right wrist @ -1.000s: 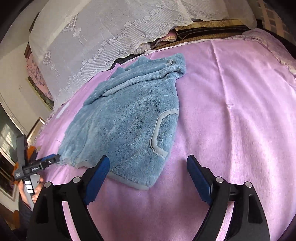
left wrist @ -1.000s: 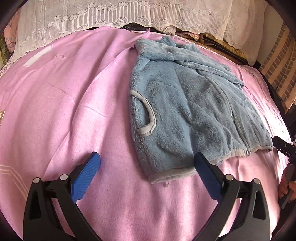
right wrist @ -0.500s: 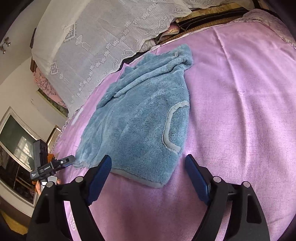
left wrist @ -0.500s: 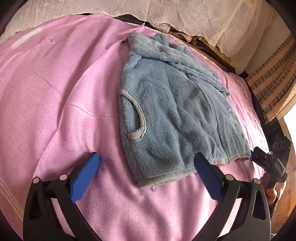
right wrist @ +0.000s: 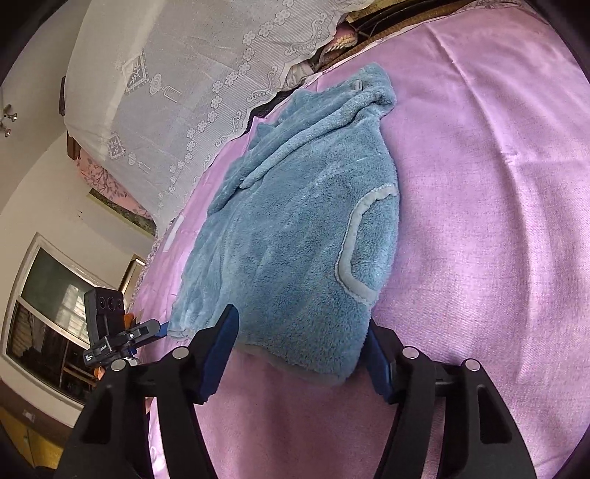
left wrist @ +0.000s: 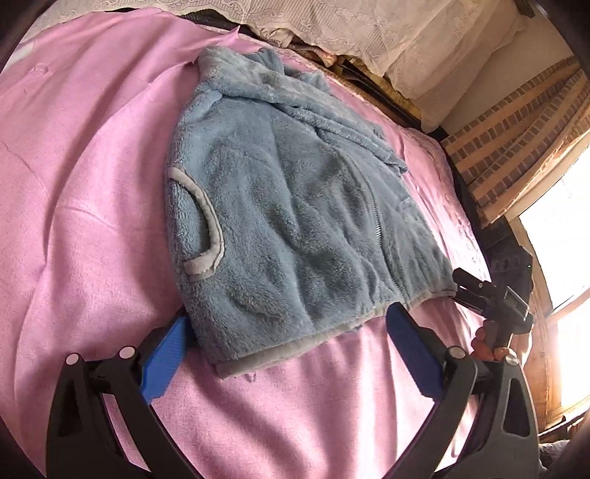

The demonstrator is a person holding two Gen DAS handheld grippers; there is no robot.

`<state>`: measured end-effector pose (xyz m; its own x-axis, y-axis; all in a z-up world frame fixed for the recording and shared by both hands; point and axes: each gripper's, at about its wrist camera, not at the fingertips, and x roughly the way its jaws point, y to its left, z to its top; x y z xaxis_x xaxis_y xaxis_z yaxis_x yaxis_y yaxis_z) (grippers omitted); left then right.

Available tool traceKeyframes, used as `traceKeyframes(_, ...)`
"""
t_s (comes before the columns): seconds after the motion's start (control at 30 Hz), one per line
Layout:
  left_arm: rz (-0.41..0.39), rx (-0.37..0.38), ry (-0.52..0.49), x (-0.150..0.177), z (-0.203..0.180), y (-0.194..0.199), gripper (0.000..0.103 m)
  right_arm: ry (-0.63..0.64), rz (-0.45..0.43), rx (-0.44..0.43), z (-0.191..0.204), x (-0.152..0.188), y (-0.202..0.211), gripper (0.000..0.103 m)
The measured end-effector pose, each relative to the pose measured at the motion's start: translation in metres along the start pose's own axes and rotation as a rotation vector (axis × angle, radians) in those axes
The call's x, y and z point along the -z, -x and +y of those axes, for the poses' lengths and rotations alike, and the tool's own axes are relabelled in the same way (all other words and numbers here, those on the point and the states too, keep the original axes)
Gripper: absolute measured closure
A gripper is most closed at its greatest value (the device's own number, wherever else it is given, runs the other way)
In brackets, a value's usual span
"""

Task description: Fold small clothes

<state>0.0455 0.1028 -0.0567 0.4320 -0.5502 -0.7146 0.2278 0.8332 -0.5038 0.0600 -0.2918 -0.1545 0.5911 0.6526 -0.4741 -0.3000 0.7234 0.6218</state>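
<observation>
A light-blue fleece vest (left wrist: 287, 206) with grey trim and a front zip lies flat on the pink sheet (left wrist: 73, 184), hem towards me. My left gripper (left wrist: 291, 342) stands open, and the hem's left corner lies between its blue pads (left wrist: 166, 361). In the right wrist view the same vest (right wrist: 295, 239) shows its other hem corner between the jaws of my right gripper (right wrist: 298, 353). Those jaws are closing, with the pads (right wrist: 221, 353) flanking the fabric and not visibly pinching it. Each gripper also appears in the other's view, the right gripper (left wrist: 475, 291) and the left gripper (right wrist: 147, 331).
White lace-covered bedding (left wrist: 368, 29) is piled along the head of the bed (right wrist: 202, 73). A brick-pattern wall (left wrist: 516, 129) and a bright window stand beyond the bed's right edge. Another window (right wrist: 48, 306) is off the left edge. Bare pink sheet (right wrist: 497, 221) surrounds the vest.
Both grippers have come in towards the vest's hem, so its corners now lie between the jaws. The right jaws have narrowed. Both views have tilted.
</observation>
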Motion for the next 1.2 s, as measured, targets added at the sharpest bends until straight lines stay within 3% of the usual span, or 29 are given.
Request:
traceKeyframes(0.07,-0.004,0.005,0.0,0.0,0.0,0.0,0.005,-0.01,-0.004,-0.009,-0.001,-0.001,0.0,0.041)
traceKeyframes(0.13,-0.014,0.005,0.013,0.003,0.002,0.003,0.011,-0.041,-0.007,-0.016,-0.008,-0.001,0.001,0.054)
traceKeyframes(0.17,-0.025,-0.015,0.022,0.005,0.003,0.004,0.022,-0.063,-0.005,-0.024,-0.012,-0.002,0.001,0.063)
traceKeyframes(0.23,-0.041,-0.041,0.039,0.005,0.007,0.007,0.037,-0.098,-0.001,-0.048,-0.019,-0.002,0.001,0.07)
traceKeyframes(0.37,-0.053,-0.044,0.089,0.003,0.02,0.009,0.066,-0.079,-0.004,-0.03,-0.017,0.0,0.002,0.075)
traceKeyframes(0.47,-0.051,-0.028,0.077,0.003,0.018,0.008,0.082,-0.044,-0.01,-0.013,-0.01,0.003,0.003,0.084)
traceKeyframes(0.8,-0.158,-0.054,-0.019,-0.006,-0.002,0.032,0.088,-0.016,-0.066,-0.063,0.004,-0.016,0.021,0.086)
traceKeyframes(1.2,-0.221,-0.087,-0.01,-0.065,-0.006,0.048,0.088,-0.012,-0.115,-0.106,0.027,-0.086,0.017,0.086)
